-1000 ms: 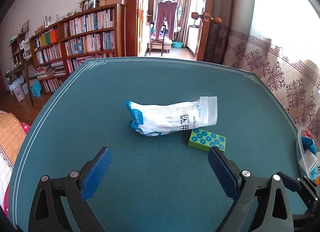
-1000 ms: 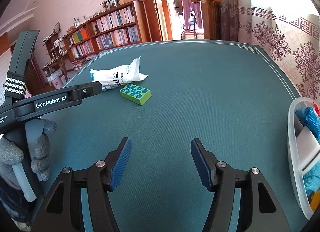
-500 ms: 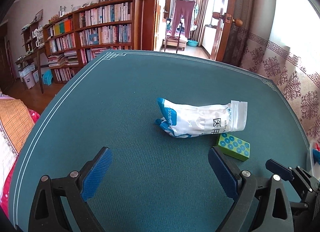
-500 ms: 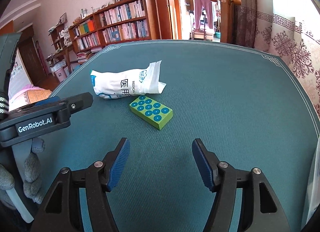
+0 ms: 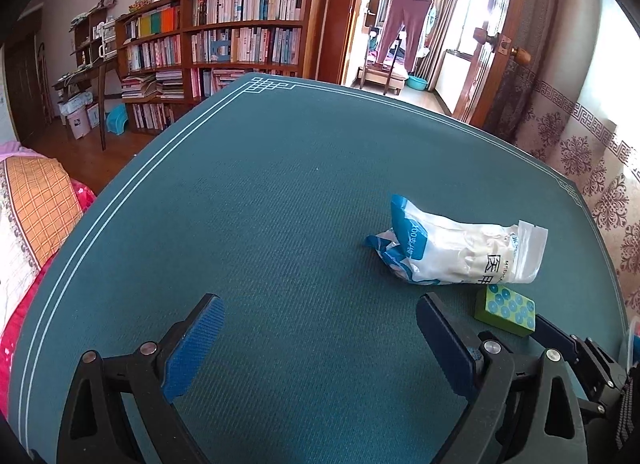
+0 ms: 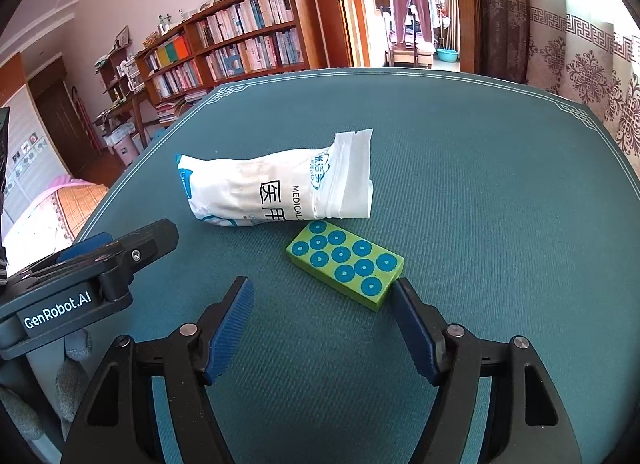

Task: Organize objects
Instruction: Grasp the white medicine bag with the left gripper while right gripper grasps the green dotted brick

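The right gripper hangs low over the teal table with its blue pads spread wide, the jaws having just been opening, and nothing is pressed between them. Just ahead of its fingertips, slightly toward the right pad, lies one green block studded with blue discs (ten of them, in two rows), set at a slant with its near corner just beside the right pad's tip; whether they touch is unclear. Immediately beyond the block, touching or nearly so, lies one white and blue plastic packet on its side, its sealed flap pointing right. To the left, the left gripper also stands wide and empty, over bare cloth; from it, block and packet sit ahead and off to its right.
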`<action>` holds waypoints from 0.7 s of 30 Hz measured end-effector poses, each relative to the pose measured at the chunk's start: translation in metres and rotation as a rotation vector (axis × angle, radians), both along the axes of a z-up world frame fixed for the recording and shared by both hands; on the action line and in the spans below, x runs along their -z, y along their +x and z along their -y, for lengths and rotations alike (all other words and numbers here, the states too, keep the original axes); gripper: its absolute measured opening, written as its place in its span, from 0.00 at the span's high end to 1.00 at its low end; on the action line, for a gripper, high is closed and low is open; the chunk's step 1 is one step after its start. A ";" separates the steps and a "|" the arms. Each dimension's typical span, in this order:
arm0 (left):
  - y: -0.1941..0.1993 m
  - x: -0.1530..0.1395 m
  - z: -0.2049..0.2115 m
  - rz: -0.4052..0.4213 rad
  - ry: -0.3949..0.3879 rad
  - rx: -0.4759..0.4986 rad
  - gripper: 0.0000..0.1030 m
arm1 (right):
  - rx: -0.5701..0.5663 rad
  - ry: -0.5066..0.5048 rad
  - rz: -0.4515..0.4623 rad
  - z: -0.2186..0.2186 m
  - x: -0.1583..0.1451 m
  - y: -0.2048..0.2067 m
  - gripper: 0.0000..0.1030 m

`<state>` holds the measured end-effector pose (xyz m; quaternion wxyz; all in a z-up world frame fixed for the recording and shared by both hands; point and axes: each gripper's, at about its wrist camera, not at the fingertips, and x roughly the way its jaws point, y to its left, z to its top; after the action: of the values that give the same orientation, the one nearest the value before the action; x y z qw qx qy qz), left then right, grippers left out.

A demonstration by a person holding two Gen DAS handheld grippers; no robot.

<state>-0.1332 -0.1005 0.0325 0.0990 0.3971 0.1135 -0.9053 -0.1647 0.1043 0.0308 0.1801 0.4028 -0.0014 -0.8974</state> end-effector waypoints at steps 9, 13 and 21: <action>-0.001 0.002 0.004 0.010 0.020 -0.018 0.04 | 0.035 0.049 -0.008 0.012 -0.001 -0.014 0.28; -0.001 0.002 0.002 0.013 0.020 -0.013 0.04 | 0.046 0.078 -0.018 0.013 0.000 -0.011 0.38; -0.003 0.003 -0.003 0.015 0.015 0.006 0.04 | 0.036 0.054 -0.017 0.006 -0.001 -0.009 0.38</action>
<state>-0.1359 -0.0972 0.0300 0.0942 0.4049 0.1183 -0.9018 -0.1738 0.0985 0.0318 0.1529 0.3996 0.0171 -0.9037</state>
